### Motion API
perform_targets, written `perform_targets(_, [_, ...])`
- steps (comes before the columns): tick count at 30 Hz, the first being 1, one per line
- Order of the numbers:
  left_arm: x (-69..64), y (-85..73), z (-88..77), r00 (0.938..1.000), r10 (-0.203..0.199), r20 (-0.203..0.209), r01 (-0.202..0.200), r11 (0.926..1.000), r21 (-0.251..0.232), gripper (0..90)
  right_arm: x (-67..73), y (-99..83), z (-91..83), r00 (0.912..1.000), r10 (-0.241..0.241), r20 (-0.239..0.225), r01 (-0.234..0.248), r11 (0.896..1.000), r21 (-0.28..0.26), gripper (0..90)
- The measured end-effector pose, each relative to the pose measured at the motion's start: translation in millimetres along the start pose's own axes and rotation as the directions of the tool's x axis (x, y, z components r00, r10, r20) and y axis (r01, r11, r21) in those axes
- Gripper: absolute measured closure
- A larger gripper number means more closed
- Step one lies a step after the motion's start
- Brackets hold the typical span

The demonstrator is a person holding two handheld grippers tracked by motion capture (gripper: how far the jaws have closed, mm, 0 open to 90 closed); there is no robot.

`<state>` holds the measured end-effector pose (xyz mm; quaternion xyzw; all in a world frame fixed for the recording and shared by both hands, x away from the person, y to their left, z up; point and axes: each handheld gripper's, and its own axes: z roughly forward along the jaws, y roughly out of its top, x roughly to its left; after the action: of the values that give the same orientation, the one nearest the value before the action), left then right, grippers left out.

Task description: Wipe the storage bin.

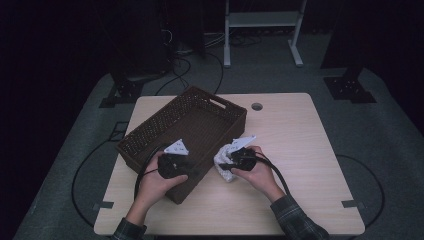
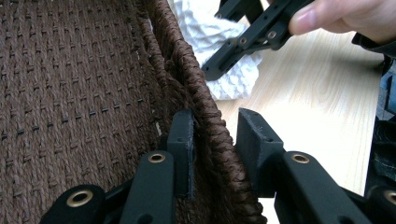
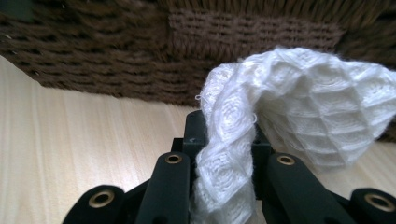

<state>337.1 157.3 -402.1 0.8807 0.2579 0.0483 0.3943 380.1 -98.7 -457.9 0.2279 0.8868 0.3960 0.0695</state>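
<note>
1. Basket (image 1: 200, 120), dark brown woven, sits skewed on the left half of the light wood table (image 1: 300, 150); no label, brand or writing legible on it or anywhere else in the frames
2. Left gripper (image 1: 172, 162) at the basket's near right wall; in the left gripper view its jaws straddle the braided rim (image 2: 212, 116), one pad inside the basket, one outside. Inner pad touches the weave, a slim gap shows by the outer pad; jaws clamped on the wall as far as I can tell
3. Left hand (image 1: 157, 182) wraps the gripper body from below, cable looping off to the left
4. White cloth (image 1: 225, 162), waffle-textured, lies bunched on the table just right of the basket, touching or nearly touching its outer wall
5. Right gripper (image 1: 240, 159) is on the cloth; right gripper view shows a fold of cloth (image 3: 224, 158) pinched between the jaws, the rest ballooning up to the right with the basket wall (image 3: 187, 42) behind
6. Right hand (image 1: 257, 172) grips the tool, plaid sleeve (image 1: 295, 220) at bottom edge
</note>
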Motion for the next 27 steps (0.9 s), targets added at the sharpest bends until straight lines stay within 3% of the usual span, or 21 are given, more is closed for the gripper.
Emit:
perform_targets(9, [0.0,0.0,-0.1,1.0000,-0.001,0.000,0.001,1.0000,0.000,67.0,-1.4,-4.7,8.7,0.9999,0.013,-0.005,-0.012,1.000,0.024,76.1])
perform_targets(23, [0.1,-0.1,-0.2,1.0000,-0.001,0.001,0.001,1.0000,0.001,67.0,9.7,11.8,-22.4,0.9997,-0.025,0.007,0.026,0.998,-0.051,76.1])
perform_targets(27, [0.1,-0.1,-0.2,1.0000,-0.001,0.001,0.001,1.0000,0.001,67.0,13.5,18.3,-35.1,0.9995,-0.030,-0.004,0.029,0.994,-0.103,76.3])
